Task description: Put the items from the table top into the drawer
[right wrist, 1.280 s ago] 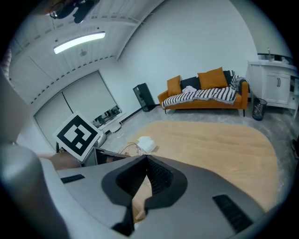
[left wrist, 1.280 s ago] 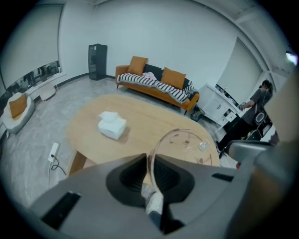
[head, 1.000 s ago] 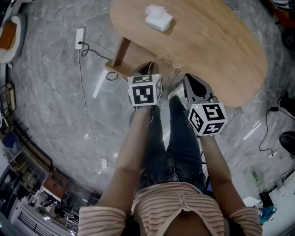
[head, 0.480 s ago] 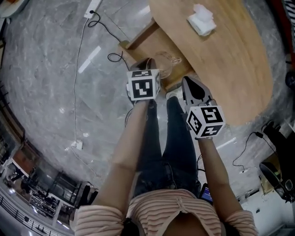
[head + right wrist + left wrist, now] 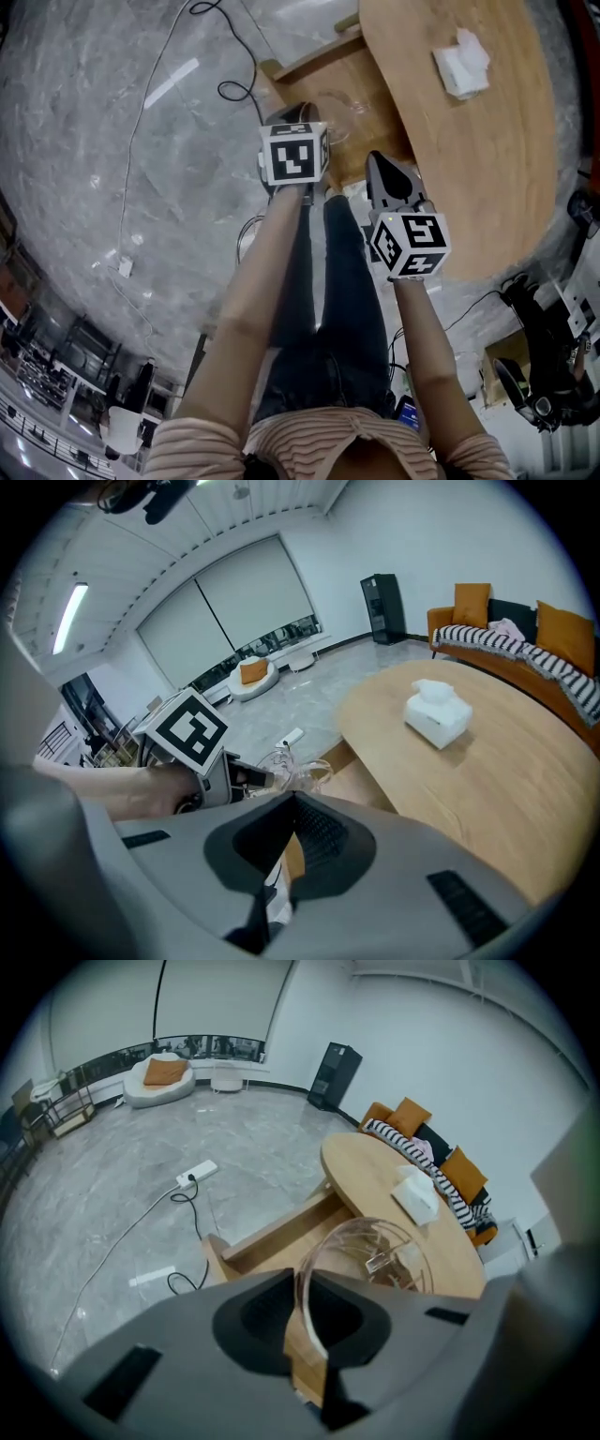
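Note:
My left gripper is shut on the rim of a clear glass cup. In the left gripper view the rim runs between the jaws and the cup hangs over the open wooden drawer. The drawer juts out from under the oval wooden table. A white tissue pack lies on the table top. My right gripper is shut with nothing in it, just right of the left one near the table edge. The right gripper view shows the left gripper's marker cube and the cup.
A white power strip with a black cable lies on the grey marble floor left of the drawer. A sofa with orange cushions stands beyond the table. The person's legs are below the grippers.
Both grippers have sunk and shifted toward the open drawer, the left one still carrying the cup. The head view has swung, so the table now sits at the upper right.

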Action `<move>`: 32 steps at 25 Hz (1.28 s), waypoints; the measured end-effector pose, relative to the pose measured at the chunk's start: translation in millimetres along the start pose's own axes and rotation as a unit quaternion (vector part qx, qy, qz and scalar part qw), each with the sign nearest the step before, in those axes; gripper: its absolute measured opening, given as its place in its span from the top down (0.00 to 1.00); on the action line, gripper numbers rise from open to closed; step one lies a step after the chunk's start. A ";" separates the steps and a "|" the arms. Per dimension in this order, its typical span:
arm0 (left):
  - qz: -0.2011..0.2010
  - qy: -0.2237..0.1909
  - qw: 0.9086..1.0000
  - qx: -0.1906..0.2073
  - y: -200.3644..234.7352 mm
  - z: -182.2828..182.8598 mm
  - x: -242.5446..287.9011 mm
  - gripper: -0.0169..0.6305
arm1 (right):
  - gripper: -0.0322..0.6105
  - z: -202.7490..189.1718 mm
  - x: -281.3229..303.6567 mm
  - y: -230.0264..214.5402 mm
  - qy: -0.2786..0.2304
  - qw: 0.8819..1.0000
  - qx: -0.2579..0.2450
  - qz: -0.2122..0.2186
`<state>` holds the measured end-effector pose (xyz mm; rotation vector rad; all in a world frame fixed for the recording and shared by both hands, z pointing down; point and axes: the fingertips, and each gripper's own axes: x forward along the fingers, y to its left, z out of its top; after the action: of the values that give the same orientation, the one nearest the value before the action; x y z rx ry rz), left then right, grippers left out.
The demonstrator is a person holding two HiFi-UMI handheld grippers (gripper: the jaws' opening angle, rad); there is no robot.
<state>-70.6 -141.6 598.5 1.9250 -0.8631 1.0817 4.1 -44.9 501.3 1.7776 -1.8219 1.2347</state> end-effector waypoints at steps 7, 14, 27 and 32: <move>0.008 -0.002 0.999 -0.037 15.1 -8.2 31.8 0.92 | 0.94 -1.9 43.2 -5.2 0.019 0.999 -0.027 0.022; 0.010 -0.012 0.996 -0.093 23.0 -14.2 64.9 0.92 | 0.94 -6.0 76.9 -28.0 0.042 0.998 -0.050 0.006; 0.011 -0.020 0.989 -0.144 48.3 -12.6 113.5 0.92 | 0.94 -31.6 118.3 -30.0 0.082 0.993 -0.083 0.013; 0.022 -0.016 0.987 -0.155 55.5 -14.8 124.9 0.92 | 0.94 -41.5 125.4 -30.8 0.095 0.991 -0.093 0.020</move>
<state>-70.3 -179.9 730.6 1.6733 -1.0312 0.8845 -4.1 -92.0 628.3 1.4788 -1.8057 1.1631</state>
